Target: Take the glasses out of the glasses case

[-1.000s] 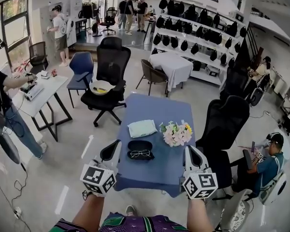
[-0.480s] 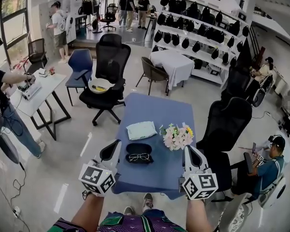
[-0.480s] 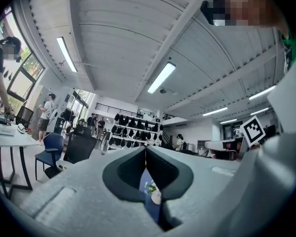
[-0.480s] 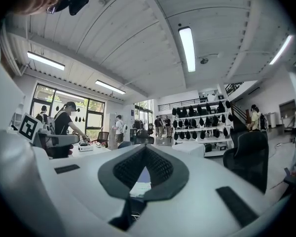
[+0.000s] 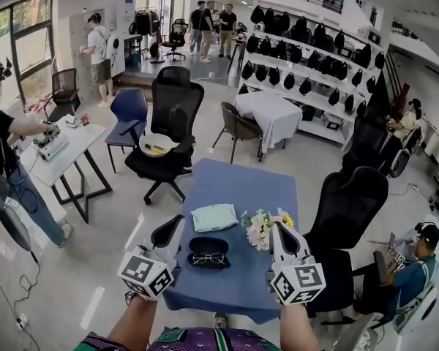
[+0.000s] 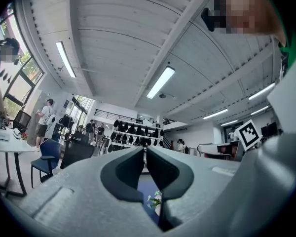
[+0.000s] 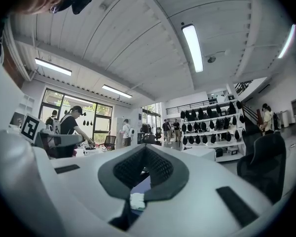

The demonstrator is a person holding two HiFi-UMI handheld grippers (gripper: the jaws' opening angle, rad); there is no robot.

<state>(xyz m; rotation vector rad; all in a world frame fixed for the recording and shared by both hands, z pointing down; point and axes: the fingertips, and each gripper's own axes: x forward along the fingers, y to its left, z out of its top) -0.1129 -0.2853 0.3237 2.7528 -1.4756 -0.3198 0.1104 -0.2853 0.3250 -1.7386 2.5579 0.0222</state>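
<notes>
hovering near the table (image 5: 243, 189), our left gripper (image 5: 167, 232) and right gripper (image 5: 279, 234) are closed, empty. the glasses (image 5: 207, 257) lie in the open case (image 5: 209, 243) between them, so we'd spread one pair of jaws first.

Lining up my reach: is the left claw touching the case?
Apart. Head view shows a strip of blue table between the left claw and the case.

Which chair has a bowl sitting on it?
The tall black office chair just past the far end of the blue table. A pale bowl rests on its seat. The blue chair beside it holds no bowl.
</notes>
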